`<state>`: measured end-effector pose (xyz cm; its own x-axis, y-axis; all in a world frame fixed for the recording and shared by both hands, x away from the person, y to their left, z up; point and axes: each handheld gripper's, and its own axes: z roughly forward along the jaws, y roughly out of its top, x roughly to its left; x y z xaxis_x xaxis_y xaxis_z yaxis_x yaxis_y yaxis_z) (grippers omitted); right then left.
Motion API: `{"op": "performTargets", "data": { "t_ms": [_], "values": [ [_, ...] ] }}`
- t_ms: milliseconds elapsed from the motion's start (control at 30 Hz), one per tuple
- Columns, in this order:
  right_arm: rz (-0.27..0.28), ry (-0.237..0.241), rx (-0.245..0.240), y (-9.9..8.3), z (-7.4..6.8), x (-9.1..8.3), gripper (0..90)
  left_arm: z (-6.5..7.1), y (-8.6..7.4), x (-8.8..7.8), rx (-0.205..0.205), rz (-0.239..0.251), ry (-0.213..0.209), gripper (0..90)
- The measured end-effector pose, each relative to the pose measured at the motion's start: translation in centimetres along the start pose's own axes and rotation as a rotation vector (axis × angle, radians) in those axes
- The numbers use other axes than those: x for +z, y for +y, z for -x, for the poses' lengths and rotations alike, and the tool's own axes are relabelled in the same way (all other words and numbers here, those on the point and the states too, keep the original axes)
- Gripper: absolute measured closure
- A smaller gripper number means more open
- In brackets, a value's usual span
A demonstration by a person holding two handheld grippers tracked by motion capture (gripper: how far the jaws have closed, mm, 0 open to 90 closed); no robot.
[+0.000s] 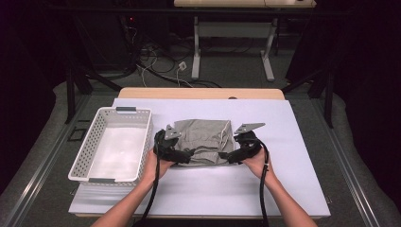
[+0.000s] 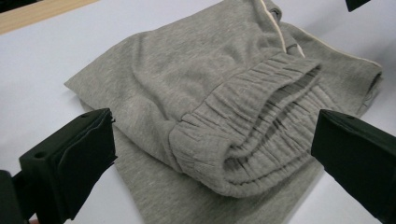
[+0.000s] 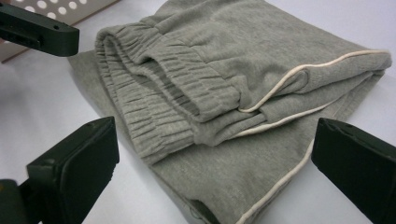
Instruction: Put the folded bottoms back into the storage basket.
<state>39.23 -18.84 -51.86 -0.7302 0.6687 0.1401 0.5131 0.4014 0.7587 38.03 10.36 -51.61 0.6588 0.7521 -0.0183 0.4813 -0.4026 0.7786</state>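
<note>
A folded pair of grey shorts with cream piping lies in the middle of the white table top. In the left gripper view the gathered elastic waistband of the shorts faces me, between the wide-spread jaws of my left gripper. My left gripper is open at the bundle's near left corner. My right gripper is open at the near right corner; in its own view the shorts lie between the jaws of that gripper. Neither gripper holds the cloth.
A white perforated plastic basket stands to the left of the shorts, close to my left hand. The white table surface runs on to the right and near side. Beyond the table's far edge are table legs and cables on the floor.
</note>
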Motion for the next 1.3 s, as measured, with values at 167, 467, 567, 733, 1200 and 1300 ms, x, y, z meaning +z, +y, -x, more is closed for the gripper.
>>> {"op": "performTargets", "data": {
  "t_ms": [167,467,567,733,1200,1300],
  "values": [
    [-0.005,-0.001,0.021,0.2,0.4,0.6,0.2,-0.4,0.1,0.6,-0.029,-0.006,0.003,0.0],
    [-0.024,-0.003,0.055,0.6,1.0,1.7,0.5,-0.9,0.6,2.1,-0.048,-0.026,0.021,0.0],
    [-0.026,-0.011,0.074,0.7,1.4,2.2,0.7,-1.3,0.6,2.6,-0.065,-0.031,0.029,0.1],
    [-0.044,-0.024,0.093,0.8,1.8,3.0,0.8,-1.7,0.4,3.3,-0.080,-0.049,0.040,0.4],
    [-0.056,-0.046,0.146,0.6,3.1,3.8,1.3,-2.9,0.4,4.5,-0.137,-0.060,0.079,0.4],
    [-0.054,-0.041,0.165,0.6,3.4,4.0,1.0,-3.1,0.1,4.9,-0.157,-0.090,0.095,0.5]
  ]
}}
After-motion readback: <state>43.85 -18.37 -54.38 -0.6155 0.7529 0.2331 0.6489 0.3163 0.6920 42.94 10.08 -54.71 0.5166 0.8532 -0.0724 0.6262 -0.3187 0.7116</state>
